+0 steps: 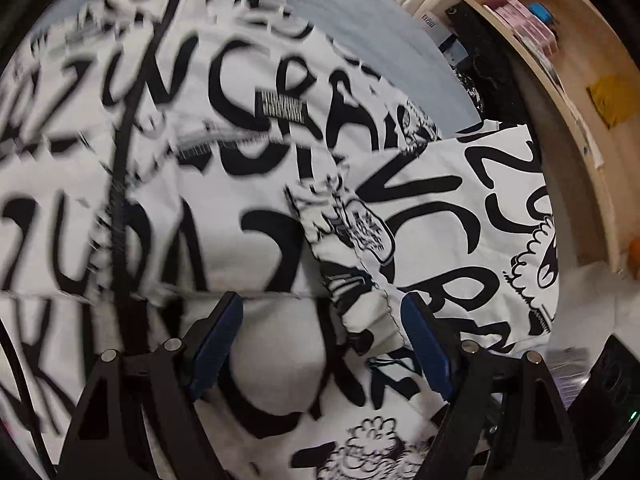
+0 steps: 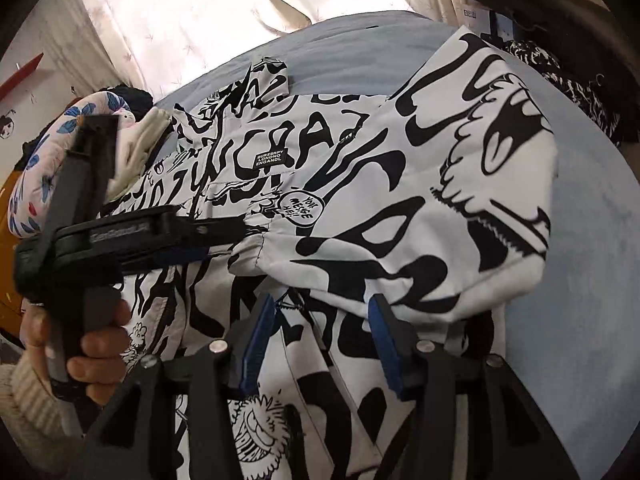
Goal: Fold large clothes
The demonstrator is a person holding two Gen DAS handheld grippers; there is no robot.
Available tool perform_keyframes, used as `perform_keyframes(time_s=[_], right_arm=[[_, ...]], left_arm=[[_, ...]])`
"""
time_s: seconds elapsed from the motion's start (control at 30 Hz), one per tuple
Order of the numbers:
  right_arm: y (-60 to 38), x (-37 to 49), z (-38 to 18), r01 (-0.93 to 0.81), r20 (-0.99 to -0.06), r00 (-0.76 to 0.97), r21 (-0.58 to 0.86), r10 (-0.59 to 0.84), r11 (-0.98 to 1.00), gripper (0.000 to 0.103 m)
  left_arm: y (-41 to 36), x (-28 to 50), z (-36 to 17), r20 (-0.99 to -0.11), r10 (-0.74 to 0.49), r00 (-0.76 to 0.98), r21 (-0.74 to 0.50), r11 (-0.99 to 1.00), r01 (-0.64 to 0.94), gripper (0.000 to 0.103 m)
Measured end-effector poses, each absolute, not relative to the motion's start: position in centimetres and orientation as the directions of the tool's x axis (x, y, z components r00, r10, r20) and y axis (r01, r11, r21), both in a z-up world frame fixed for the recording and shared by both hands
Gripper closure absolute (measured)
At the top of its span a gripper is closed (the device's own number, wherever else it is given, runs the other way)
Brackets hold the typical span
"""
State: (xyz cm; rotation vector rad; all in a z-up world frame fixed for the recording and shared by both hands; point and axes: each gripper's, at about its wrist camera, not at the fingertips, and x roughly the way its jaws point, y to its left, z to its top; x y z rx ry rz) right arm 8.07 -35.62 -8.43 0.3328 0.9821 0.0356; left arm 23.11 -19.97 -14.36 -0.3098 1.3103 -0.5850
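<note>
A large white jacket with black graffiti lettering and a black front zip lies spread on a pale blue bed. One sleeve is folded across the body. My left gripper is open and hovers just above the fabric near the sleeve cuff, holding nothing. In the right wrist view the jacket fills the middle, its folded sleeve on the right. My right gripper is open over the sleeve's near end. The left gripper reaches in from the left, held by a hand.
A wooden shelf unit with boxes stands right of the bed, with dark clothing beside it. A floral pillow and cream cloth lie at the bed's left. Curtains hang behind. Bare blue sheet shows at the right.
</note>
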Motion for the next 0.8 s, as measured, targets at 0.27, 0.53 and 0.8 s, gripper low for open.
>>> perform_keyframes(time_s=[0.27,0.53,0.8], right_arm=[[-35.9,7.7,-8.8,0.126,-0.809,0.558,0.301,0.183,0.945,0.054],[-35.7,7.1,-9.2,0.125,-0.822,0.537,0.301,0.191,0.945,0.054],[-36.7,6.5,-7.6,0.130,-0.816,0.569,0.209,0.100,0.969,0.054]], left_arm=[[-22.3,23.4,-15.5,-0.780,-0.611,0.133,-0.580,0.787,0.212,0.027],[-26.7,23.8,-14.5,-0.844,-0.511,0.159,-0.462,0.846,0.268,0.086],[-25.1,24.6,-2.6,-0.791,-0.407,0.457,-0.231,0.890,0.393,0.091]])
